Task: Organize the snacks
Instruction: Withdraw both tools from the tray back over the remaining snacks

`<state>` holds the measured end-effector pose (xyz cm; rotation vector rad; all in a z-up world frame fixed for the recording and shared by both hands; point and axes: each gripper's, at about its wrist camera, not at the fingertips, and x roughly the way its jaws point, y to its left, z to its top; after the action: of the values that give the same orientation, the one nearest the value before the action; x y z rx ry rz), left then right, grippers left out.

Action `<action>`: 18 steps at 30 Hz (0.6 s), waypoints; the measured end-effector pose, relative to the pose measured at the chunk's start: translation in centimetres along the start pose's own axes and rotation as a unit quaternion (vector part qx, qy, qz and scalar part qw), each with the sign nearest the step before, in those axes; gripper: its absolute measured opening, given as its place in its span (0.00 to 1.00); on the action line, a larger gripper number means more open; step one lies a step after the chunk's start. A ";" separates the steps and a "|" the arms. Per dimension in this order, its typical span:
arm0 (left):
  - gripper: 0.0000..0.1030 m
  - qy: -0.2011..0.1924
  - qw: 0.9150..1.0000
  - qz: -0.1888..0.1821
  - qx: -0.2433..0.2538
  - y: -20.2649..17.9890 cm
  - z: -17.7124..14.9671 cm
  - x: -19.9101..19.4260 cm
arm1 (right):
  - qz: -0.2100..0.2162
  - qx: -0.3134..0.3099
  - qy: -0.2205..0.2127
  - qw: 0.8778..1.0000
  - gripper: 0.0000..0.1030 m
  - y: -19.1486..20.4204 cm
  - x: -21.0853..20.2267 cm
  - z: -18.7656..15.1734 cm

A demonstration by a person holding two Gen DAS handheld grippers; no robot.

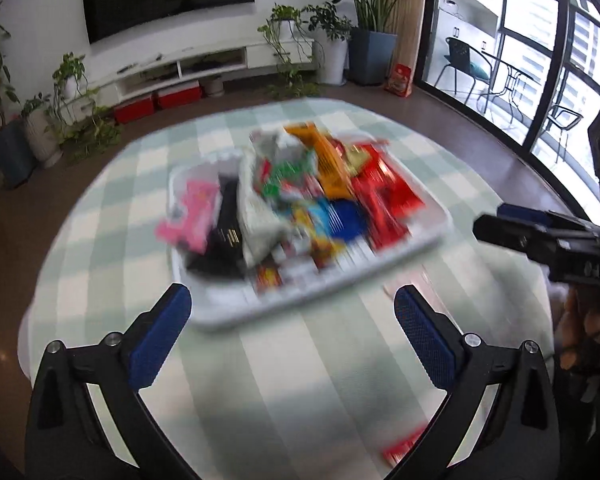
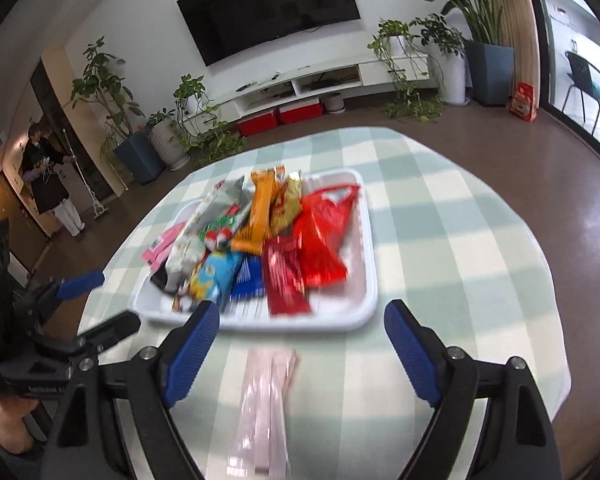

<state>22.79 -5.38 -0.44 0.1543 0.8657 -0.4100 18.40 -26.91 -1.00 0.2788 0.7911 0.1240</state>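
Observation:
A white tray sits on the checked tablecloth, piled with several snack packs: red, orange, blue, pink, black. My left gripper is open and empty above the cloth just short of the tray. My right gripper is open and empty over a pale pink pack lying on the cloth in front of the tray. A red pack lies near the left view's bottom edge. Both views are motion-blurred.
The round table with green-white cloth drops off to brown floor all around. A TV wall, low white cabinet and potted plants stand beyond. A person stands far left. Glass doors are on the right.

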 end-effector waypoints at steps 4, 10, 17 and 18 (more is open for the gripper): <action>1.00 0.035 0.999 -0.016 0.010 -3.3 -5.5 -1.6 | 0.003 0.029 0.008 1.000 0.84 -0.8 -1.8 -3.5; 1.00 0.063 0.998 0.006 0.020 -7.2 -10.8 -1.8 | -0.001 0.079 0.005 0.997 0.84 -2.5 -3.1 -6.8; 0.75 0.072 0.997 0.007 0.011 -8.4 -10.9 -0.7 | 0.009 0.063 0.003 0.998 0.84 -1.8 -3.9 -8.3; 0.70 0.076 0.997 0.005 0.007 -8.4 -11.0 -0.5 | 0.012 0.063 0.006 0.998 0.84 -1.8 -3.9 -8.5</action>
<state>11.29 -9.62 -6.88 0.2043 1.0107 -0.3979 9.61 -27.73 -4.53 0.4070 0.8081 0.0989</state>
